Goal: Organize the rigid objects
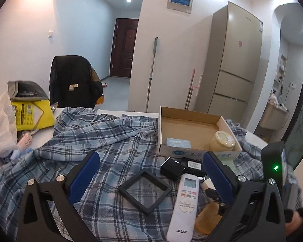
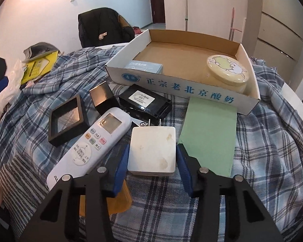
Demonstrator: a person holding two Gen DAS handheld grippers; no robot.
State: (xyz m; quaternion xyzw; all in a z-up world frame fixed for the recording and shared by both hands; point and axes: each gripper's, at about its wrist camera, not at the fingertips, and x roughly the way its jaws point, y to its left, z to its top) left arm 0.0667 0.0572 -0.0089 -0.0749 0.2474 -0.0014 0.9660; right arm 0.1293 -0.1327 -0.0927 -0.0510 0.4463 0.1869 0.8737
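Note:
My right gripper (image 2: 152, 147) is shut on a white plug-in charger (image 2: 152, 151), which lies on the plaid cloth with its prongs pointing away. Left of the charger lies a white AUX remote (image 2: 91, 141) (image 1: 184, 199), then a black square frame (image 2: 65, 119) (image 1: 145, 189). A small black box (image 2: 103, 96) (image 1: 171, 168) and a flat black labelled box (image 2: 145, 102) (image 1: 193, 164) lie behind them. My left gripper (image 1: 151, 157) is open above the frame and remote, with nothing between its pads. The charger (image 1: 208, 184) shows by its right finger.
A shallow cardboard box (image 2: 183, 88) (image 1: 161, 133) at the back holds a cream-lidded jar (image 2: 228, 70) (image 1: 222, 141) and a small blue box (image 2: 144, 66) (image 1: 178, 143). A green pad (image 2: 210, 135) lies before it, an amber object (image 1: 208, 217) by the remote. Bags and a yellow packet (image 1: 30, 113) crowd the left.

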